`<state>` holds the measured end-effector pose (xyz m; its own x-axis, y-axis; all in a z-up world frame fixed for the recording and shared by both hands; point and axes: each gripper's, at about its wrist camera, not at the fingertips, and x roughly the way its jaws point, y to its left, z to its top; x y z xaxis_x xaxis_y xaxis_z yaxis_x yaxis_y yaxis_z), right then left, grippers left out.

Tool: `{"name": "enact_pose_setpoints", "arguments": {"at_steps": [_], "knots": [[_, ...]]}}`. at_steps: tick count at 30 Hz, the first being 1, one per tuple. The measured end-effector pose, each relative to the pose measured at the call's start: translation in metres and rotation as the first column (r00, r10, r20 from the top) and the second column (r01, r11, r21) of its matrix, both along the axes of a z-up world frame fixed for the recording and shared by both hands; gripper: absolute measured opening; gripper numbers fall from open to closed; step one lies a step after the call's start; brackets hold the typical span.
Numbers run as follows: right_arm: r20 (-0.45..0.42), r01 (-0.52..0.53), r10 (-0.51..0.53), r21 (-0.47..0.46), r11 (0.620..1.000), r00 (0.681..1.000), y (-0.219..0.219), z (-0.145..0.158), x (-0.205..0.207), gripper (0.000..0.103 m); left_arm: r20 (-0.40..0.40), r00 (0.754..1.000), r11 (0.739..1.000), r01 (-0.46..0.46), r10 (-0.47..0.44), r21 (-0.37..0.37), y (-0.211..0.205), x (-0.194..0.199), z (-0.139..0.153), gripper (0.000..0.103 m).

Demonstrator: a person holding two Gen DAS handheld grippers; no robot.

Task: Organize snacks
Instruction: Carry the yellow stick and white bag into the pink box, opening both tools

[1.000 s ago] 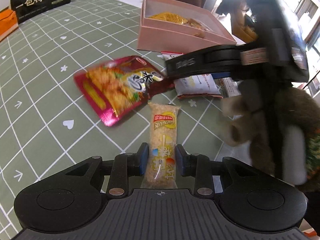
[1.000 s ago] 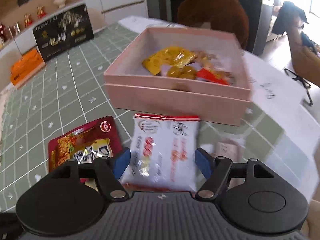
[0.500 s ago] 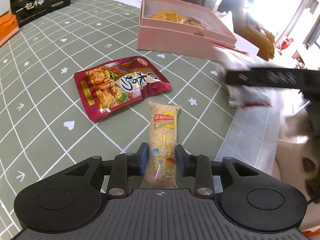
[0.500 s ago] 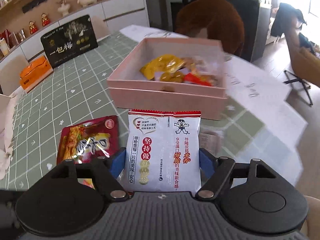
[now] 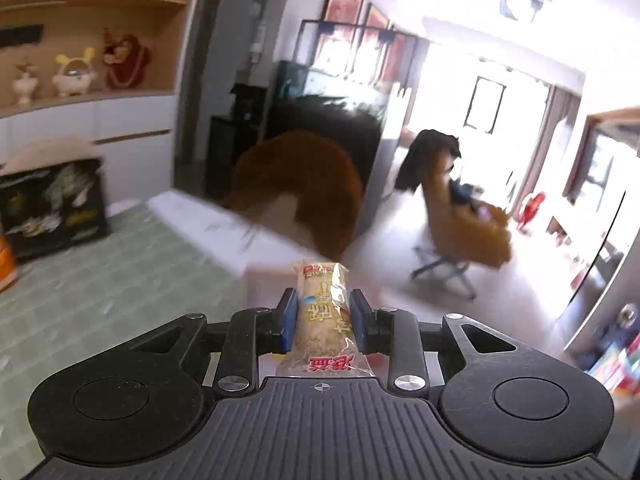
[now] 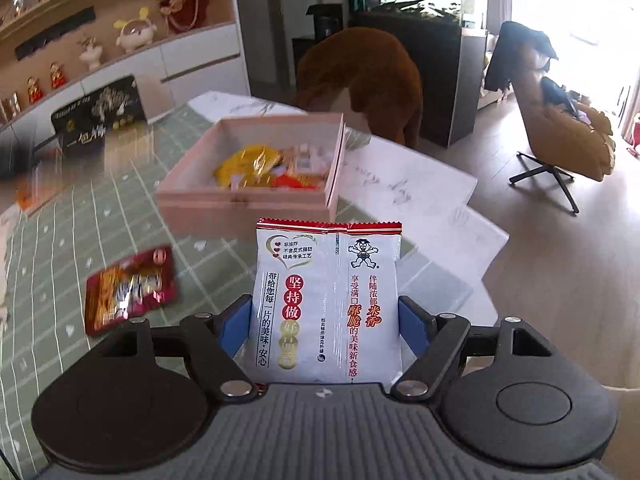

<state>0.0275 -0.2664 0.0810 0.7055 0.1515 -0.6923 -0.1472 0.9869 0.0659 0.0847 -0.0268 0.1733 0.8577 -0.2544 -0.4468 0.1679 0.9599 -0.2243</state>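
A long clear-wrapped rice snack bar (image 5: 323, 292) sits upright between the blue pads of my left gripper (image 5: 323, 314). Its jaws are closing on the bar, which hangs in the air above the green checked tablecloth (image 5: 100, 280). My right gripper (image 6: 326, 320) is shut on a white rice-cracker packet (image 6: 326, 276) with a red top edge, held up in front of the open pink box (image 6: 244, 208). Several yellow and red snacks lie inside the box. A red snack pouch (image 6: 130, 290) lies flat on the cloth, left of the right gripper.
A black gift box (image 6: 100, 118) stands at the table's far left, with an orange box (image 5: 6, 264) beside it. White paper sheets (image 6: 400, 188) cover the table's right part. A brown chair back (image 6: 360, 76) rises behind the table, and the table edge drops off to the right.
My left gripper lifted the rice snack bar off the table and tilted up toward the room. My right gripper raised the white packet and drew back from the pink box.
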Motion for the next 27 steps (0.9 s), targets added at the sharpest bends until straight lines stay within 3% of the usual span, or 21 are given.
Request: {"name": "enact_pose_setpoints", "arguments": {"at_steps": [3, 6, 8, 11, 15, 20, 24, 27], "knots": [[0.004, 0.003, -0.003, -0.006, 1.000, 1.000, 0.006, 0.003, 0.011, 0.076, -0.059, 0.998, 0.997, -0.003, -0.001, -0.076, 0.004, 0.063, -0.018, 0.033], [-0.005, 0.008, -0.008, -0.035, 0.999, 1.000, 0.016, 0.000, 0.023, 0.076, -0.188, 0.981, 0.985, 0.025, -0.057, -0.170, 0.013, 0.115, -0.070, 0.032], [-0.027, 0.022, -0.024, -0.057, 0.998, 0.999, 0.021, -0.003, 0.031, 0.076, -0.261, 0.963, 0.981, 0.012, -0.063, -0.194, 0.022, 0.124, -0.096, 0.031], [-0.038, 0.021, -0.024, -0.074, 0.997, 0.999, 0.024, -0.001, 0.039, 0.076, -0.247, 0.968, 0.981, -0.005, -0.044, -0.192, 0.041, 0.097, -0.102, 0.031], [0.017, -0.006, 0.008, -0.098, 0.995, 1.000, 0.038, 0.012, 0.062, 0.076, -0.240, 0.971, 0.998, 0.003, -0.019, -0.066, 0.060, 0.054, -0.094, 0.032], [0.077, -0.053, 0.053, -0.001, 0.999, 0.996, 0.072, 0.054, 0.135, 0.077, -0.306, 0.950, 0.997, 0.056, -0.069, -0.051, 0.070, 0.033, -0.104, 0.032], [-0.018, -0.042, 0.043, 0.048, 0.998, 0.999, 0.082, 0.057, 0.190, 0.077, -0.348, 0.938, 0.999, -0.013, -0.005, -0.049, 0.097, 0.027, -0.125, 0.032], [-0.036, -0.024, 0.026, 0.073, 0.997, 0.999, 0.072, 0.044, 0.176, 0.077, -0.383, 0.923, 0.997, -0.057, 0.034, -0.048, 0.114, 0.027, -0.144, 0.032]]}}
